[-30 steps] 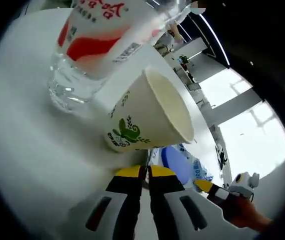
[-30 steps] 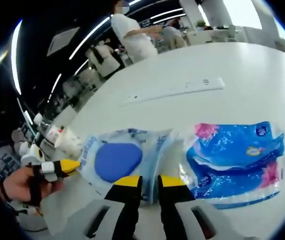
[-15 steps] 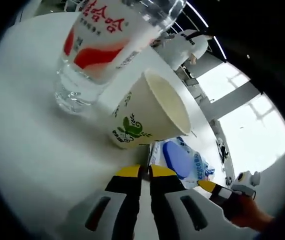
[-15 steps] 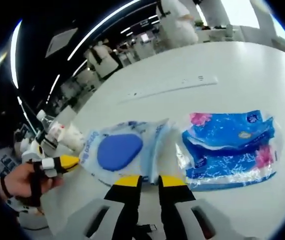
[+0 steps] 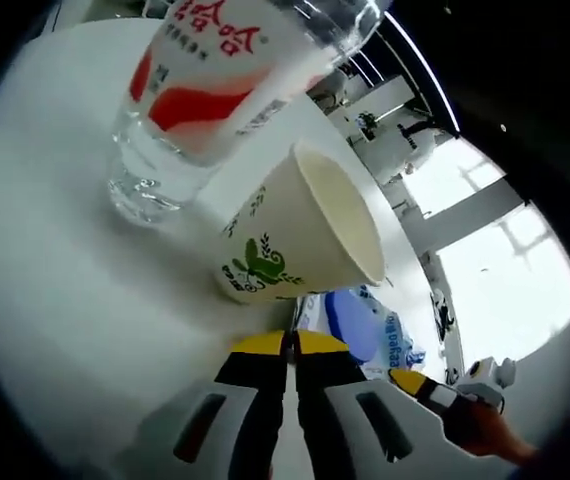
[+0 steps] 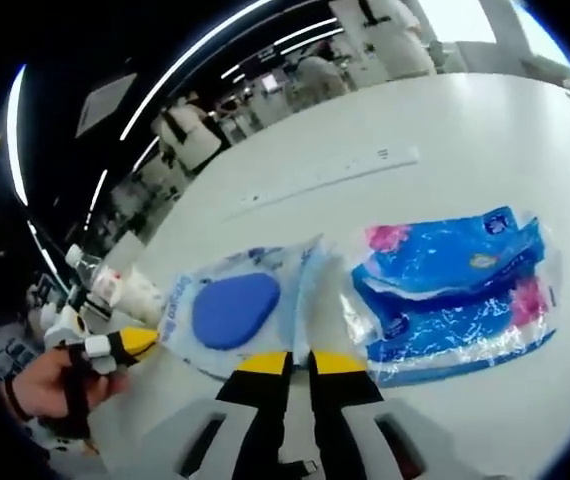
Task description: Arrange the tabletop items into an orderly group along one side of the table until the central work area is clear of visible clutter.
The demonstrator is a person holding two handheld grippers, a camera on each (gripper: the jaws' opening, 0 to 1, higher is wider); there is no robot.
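Your right tongs (image 6: 299, 358), jaws nearly shut on the edge of the clear pouch with blue pad (image 6: 235, 308); tissue pack (image 6: 455, 290) just right. Left tongs (image 5: 287, 343) shut, empty, paper cup (image 5: 300, 235) straight ahead, nearer.

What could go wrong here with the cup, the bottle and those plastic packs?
The paper cup sits close beside the water bottle; nudging it with the left gripper may tip either. The right gripper looks shut on the edge of the wipes pack, so dragging could snag the tissue pack alongside.
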